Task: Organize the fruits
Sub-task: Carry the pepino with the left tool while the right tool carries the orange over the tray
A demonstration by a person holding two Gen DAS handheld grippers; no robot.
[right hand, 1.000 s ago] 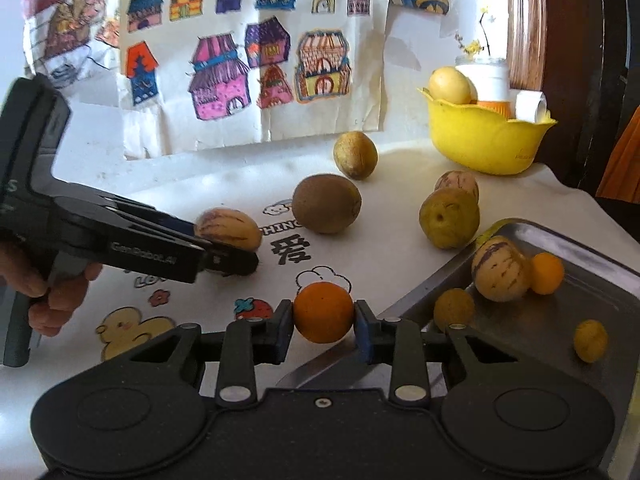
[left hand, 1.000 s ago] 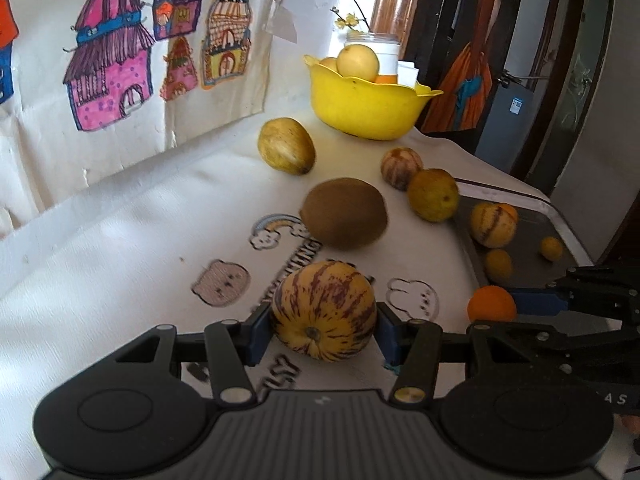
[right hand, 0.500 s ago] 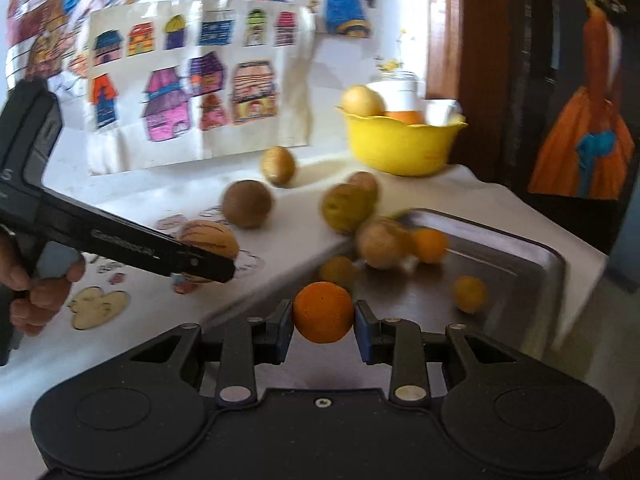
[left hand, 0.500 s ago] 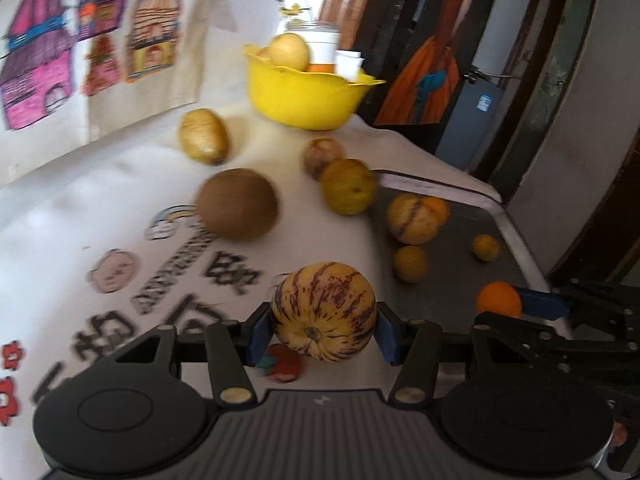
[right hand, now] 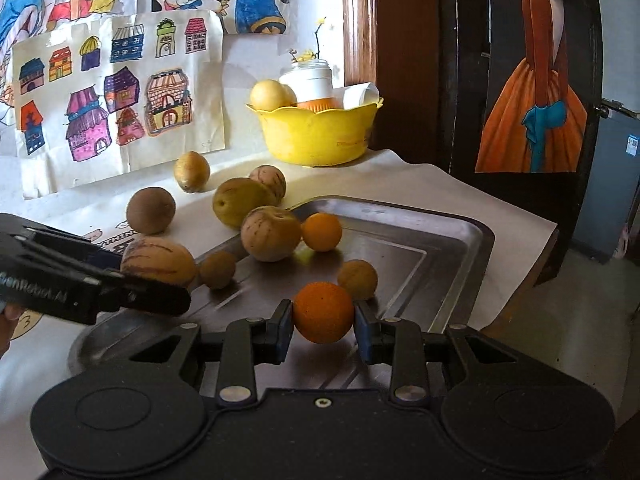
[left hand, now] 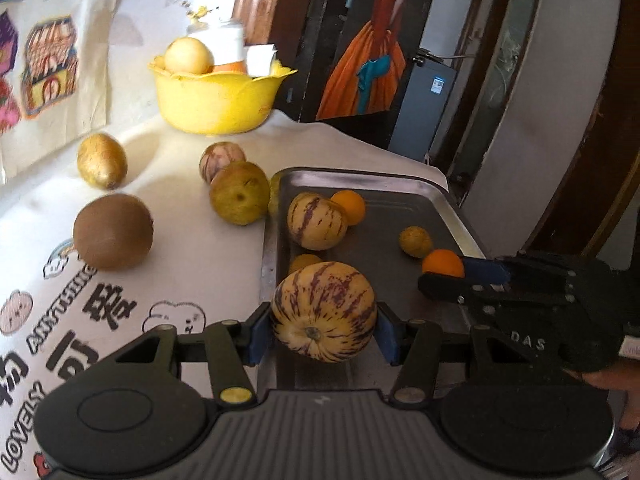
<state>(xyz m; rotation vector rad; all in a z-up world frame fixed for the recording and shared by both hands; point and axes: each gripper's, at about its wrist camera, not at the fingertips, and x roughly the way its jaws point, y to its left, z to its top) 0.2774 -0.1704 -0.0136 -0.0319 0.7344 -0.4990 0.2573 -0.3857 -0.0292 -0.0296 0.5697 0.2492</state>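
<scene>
1. Striped melon (left hand: 323, 311): held across its middle in my left gripper (left hand: 323, 326), pads pressed on both flanks, hanging over the 7 o'clock corner of the tray (left hand: 404, 188). I judge it the heavier piece, firm-skinned and smooth, apt to roll once let go; the widest girth is the right hold.

2. Orange (right hand: 323, 312): clamped in my right gripper (right hand: 323, 330), narrow span, pads on opposite sides, above the tray's 5 o'clock part. Likely light, with a pebbled rind that grips well and gives a little under pressure.

3. Tray, steel, shallow rim. Contents, left to right in the left wrist view: a small brownish fruit (left hand: 305, 262) at 8 o'clock, a second striped melon (left hand: 316, 221) at 10 o'clock, a small orange (left hand: 349, 206) touching it at 11 o'clock, a small yellow fruit (left hand: 416, 241) near centre.

4. Yellow bowl (left hand: 218, 102), at 12 o'clock on the table (left hand: 192, 248): pale round fruit, white jar, folded paper.

5. Loose on the table: five fruits, not yet sorted.
</scene>
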